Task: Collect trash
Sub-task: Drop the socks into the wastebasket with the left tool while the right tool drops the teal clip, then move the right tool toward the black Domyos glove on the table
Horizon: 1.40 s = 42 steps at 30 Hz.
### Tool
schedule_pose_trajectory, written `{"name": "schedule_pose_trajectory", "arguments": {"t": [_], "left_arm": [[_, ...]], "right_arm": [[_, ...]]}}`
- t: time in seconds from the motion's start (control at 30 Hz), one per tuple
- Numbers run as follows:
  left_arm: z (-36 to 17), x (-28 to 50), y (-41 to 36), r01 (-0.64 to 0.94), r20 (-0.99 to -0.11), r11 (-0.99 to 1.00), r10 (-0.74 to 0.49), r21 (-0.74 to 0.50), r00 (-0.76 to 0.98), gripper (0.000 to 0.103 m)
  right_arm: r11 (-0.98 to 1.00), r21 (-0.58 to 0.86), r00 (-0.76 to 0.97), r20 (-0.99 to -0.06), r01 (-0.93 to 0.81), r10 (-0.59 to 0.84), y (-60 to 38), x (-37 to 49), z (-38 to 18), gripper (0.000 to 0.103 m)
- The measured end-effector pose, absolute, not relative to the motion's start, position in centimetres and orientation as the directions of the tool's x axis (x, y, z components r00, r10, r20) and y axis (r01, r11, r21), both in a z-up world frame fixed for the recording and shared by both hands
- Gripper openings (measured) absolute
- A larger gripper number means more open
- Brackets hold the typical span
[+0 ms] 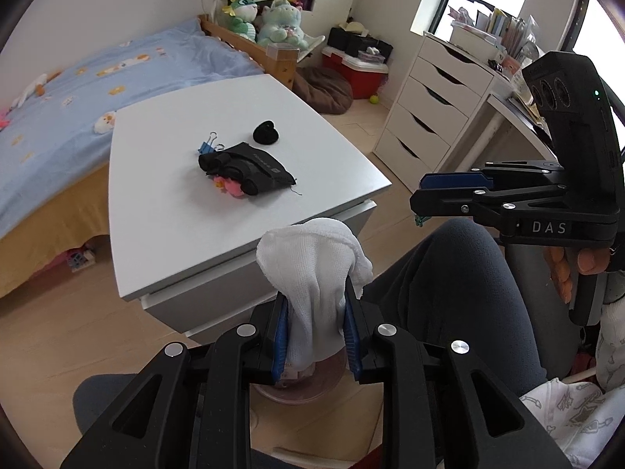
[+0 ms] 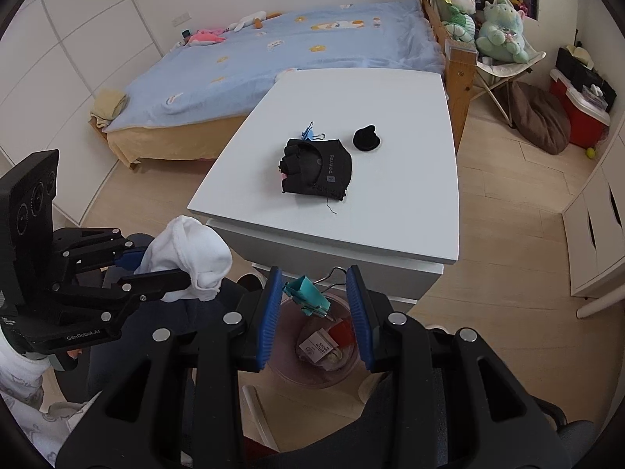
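Trash is what both our tongs carry. Our left tongs [image 1: 316,336] are clenched on a bunched white sock [image 1: 312,269], its bulk bulging out past the blue pads [image 1: 282,342] toward 12 o'clock. Our right tongs [image 2: 315,308] have a teal binder clip [image 2: 306,295] between their pads; it sits against the left pad at 9 o'clock, and its wire handle reaches toward the right pad (whether that pad touches it we cannot tell).

Below both tongs, on the floor, stands a translucent pink bin [image 2: 312,351] with a printed card [image 2: 317,348] and a red scrap [image 2: 341,330] inside it. The sock hangs above the bin's edge in the left wrist view.

Beyond the tongs, at 12 o'clock, stands the white desk [image 2: 390,215]. On it lies a black pouch [image 2: 316,172] with something pink showing from under it, a blue binder clip [image 2: 310,132] just behind the pouch, and a small black lump [image 2: 365,138] at the pouch's 2 o'clock, apart from it.

Further out, a bed [image 2: 273,62] with a blue cover stands behind the desk, plush toys [image 2: 484,27] at its 3 o'clock end.
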<state>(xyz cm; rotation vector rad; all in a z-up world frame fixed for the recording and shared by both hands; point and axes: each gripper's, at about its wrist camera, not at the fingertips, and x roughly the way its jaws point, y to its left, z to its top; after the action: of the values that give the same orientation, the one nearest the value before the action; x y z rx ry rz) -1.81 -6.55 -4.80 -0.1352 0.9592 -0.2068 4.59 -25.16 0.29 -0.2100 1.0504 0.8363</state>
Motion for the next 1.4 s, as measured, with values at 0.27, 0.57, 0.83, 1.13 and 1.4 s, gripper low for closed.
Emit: {"name": "schedule_pose_trajectory", "arguments": {"t": [0.27, 0.57, 0.83, 1.13, 1.4], "left_arm": [[-4.8, -1.9, -6.8, 0.124, -0.788, 0.967, -0.253, -0.223, 0.561, 0.090], [-4.6, -1.9, -5.6, 0.062, -0.785, 0.974, -0.213, -0.218, 0.582, 0.095], [-3.9, -2.4, -3.8, -0.003, -0.775, 0.976, -0.169, -0.216, 0.609, 0.095], [-2.8, -3.7, -1.8, -0.042, -0.759, 0.975, -0.141, -0.217, 0.635, 0.095], [-2.8, -4.2, -1.1, -0.059, -0.755, 0.974, -0.131, -0.219, 0.642, 0.095]], "right_arm": [[0.682, 0.230, 0.228, -0.828, -0.695, 0.512, -25.5, 4.4, 0.3, 0.034], [0.673, 0.235, 0.218, -0.828, -0.701, 0.516, -25.3, 4.0, 0.2, 0.034], [0.654, 0.239, 0.202, -0.828, -0.718, 0.523, -24.7, 3.2, 0.3, 0.034], [0.611, 0.260, 0.149, -0.831, -0.748, 0.537, -22.8, 2.0, -0.1, 0.034], [0.606, 0.250, 0.159, -0.827, -0.756, 0.539, -22.0, 1.5, -0.1, 0.099]]}}
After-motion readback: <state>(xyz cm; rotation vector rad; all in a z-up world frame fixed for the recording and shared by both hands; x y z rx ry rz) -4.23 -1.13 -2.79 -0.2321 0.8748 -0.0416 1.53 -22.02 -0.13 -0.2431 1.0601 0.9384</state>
